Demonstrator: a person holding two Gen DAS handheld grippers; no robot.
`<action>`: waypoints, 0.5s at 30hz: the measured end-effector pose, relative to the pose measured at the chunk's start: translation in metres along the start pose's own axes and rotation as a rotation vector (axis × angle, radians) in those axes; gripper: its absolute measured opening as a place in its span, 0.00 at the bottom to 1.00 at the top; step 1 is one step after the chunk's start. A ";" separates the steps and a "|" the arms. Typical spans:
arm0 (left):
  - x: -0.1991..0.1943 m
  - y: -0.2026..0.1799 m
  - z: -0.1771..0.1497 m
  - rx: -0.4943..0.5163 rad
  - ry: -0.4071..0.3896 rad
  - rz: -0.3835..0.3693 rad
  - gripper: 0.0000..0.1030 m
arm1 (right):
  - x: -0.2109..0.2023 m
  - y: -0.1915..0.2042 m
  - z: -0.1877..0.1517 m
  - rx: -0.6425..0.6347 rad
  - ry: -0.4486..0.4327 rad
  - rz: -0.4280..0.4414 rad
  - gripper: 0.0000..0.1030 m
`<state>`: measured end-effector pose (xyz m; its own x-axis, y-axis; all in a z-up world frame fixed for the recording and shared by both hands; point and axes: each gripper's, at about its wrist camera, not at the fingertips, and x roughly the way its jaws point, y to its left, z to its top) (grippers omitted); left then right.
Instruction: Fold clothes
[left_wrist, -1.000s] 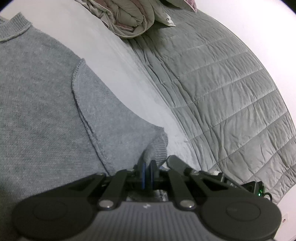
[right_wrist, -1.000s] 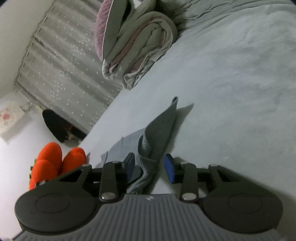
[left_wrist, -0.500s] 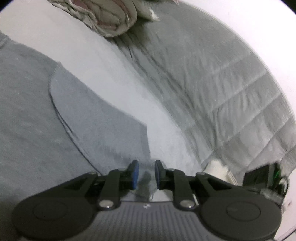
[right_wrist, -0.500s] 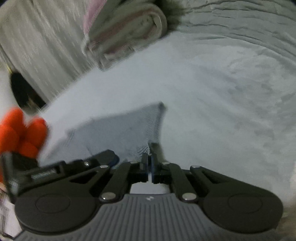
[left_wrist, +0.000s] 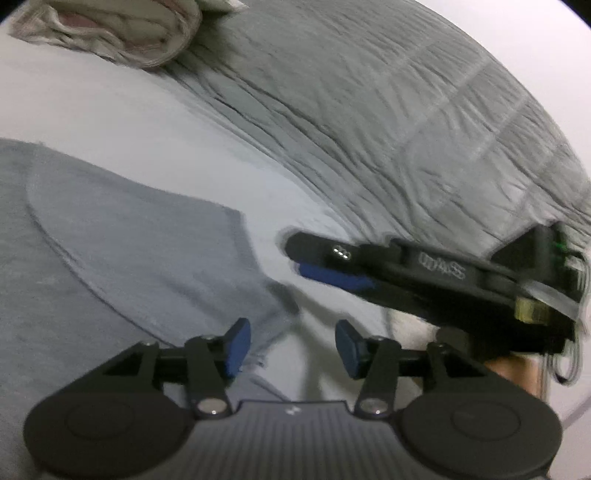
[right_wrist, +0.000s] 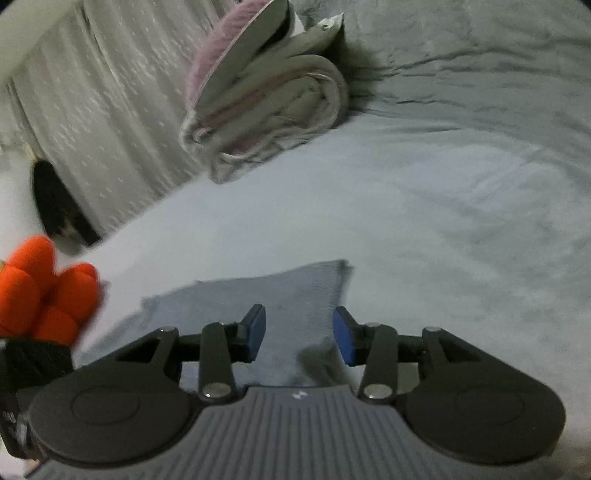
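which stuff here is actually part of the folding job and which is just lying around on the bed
Part of the job:
- grey knit sweater, lying flat on the bed sheet
- left gripper, jaws just opened, nothing between them
- right gripper, jaws just opened, off the cloth

Just lying about:
- rolled duvet
- grey quilt
- orange plush toy
- curtain

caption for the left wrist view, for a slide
Left gripper, jaws open, above flat grey knitted sweater on pale bedsheet.

Sweater (left_wrist: 122, 254) grey matt knit; sheet (right_wrist: 424, 229) smooth pale cloth; quilt (left_wrist: 406, 122) stitched, wrinkled.
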<state>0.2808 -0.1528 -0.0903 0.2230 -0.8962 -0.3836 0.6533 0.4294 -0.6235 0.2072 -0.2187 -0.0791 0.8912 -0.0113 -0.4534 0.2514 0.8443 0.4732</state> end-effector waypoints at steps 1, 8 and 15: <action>-0.001 -0.002 0.000 0.011 0.013 -0.020 0.50 | 0.003 -0.003 -0.001 0.019 -0.003 0.028 0.44; -0.006 -0.013 -0.005 0.061 0.082 -0.017 0.55 | 0.025 -0.013 -0.004 0.103 0.086 0.133 0.39; -0.056 -0.011 -0.020 0.033 0.023 0.143 0.62 | 0.018 -0.011 -0.001 0.013 0.079 -0.008 0.15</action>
<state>0.2471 -0.1051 -0.0759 0.2990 -0.8232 -0.4827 0.6398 0.5482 -0.5386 0.2203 -0.2279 -0.0934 0.8567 0.0252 -0.5152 0.2636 0.8372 0.4792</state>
